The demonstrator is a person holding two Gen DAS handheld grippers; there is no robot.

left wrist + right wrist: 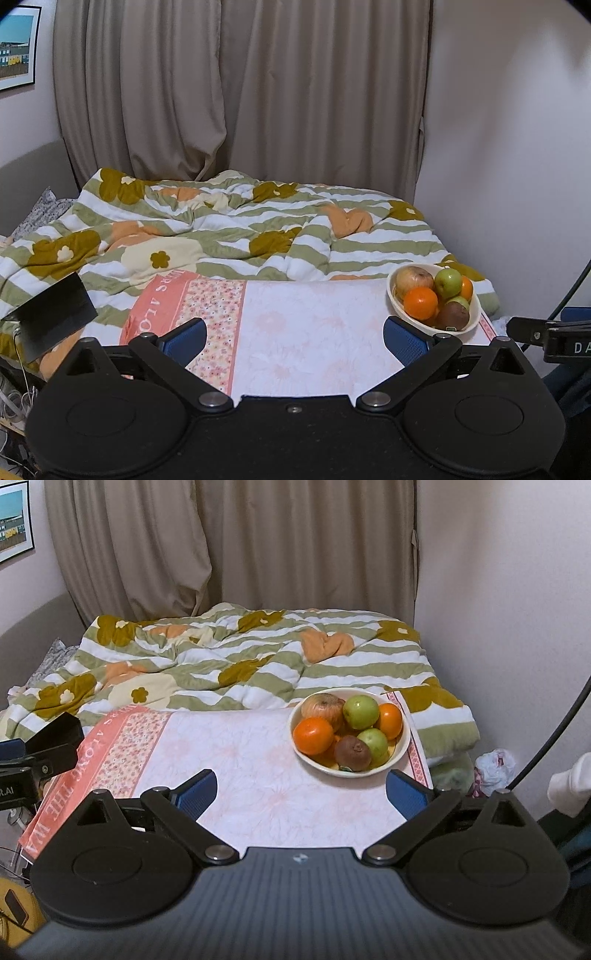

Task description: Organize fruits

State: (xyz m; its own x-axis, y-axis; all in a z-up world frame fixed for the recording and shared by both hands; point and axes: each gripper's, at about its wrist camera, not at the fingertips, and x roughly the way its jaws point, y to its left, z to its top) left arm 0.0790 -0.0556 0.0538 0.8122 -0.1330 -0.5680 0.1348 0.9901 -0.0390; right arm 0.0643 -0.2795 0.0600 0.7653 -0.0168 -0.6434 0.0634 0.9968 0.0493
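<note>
Nearest the onlooker, both claws hang over the front of the cloth-covered tabletop (pixel 258 768). The left claw (pixel 295 338) is spread wide and holds nothing; the right claw (pixel 301 792) is likewise spread wide and empty, its right finger close to the bowl's front edge.

Beyond them, at the right end of the tabletop, sits a cream bowl (pixel 404 744) heaped with fruit. On the front of the heap lie an orange (pixel 313 735) and a brown kiwi (pixel 352 752); two green apples (pixel 361 712) sit in the middle, a second orange (pixel 390 720) to the right, and a tan, ribbed fruit (pixel 324 707) at the back.

Judgement on handling: the oranges and apples look firm and smooth, likely to roll or slip, so a grip across the widest part seems best. The kiwi is probably softer and should be squeezed lightly. The bowl looks ceramic, hence breakable.

Behind the tabletop a striped floral quilt (pixel 258 664) covers the bed, with curtains (pixel 295 554) beyond.

Not determinable: what lies beneath the top layer of fruit, the identity of the tan fruit, and where sorted fruit should go.
</note>
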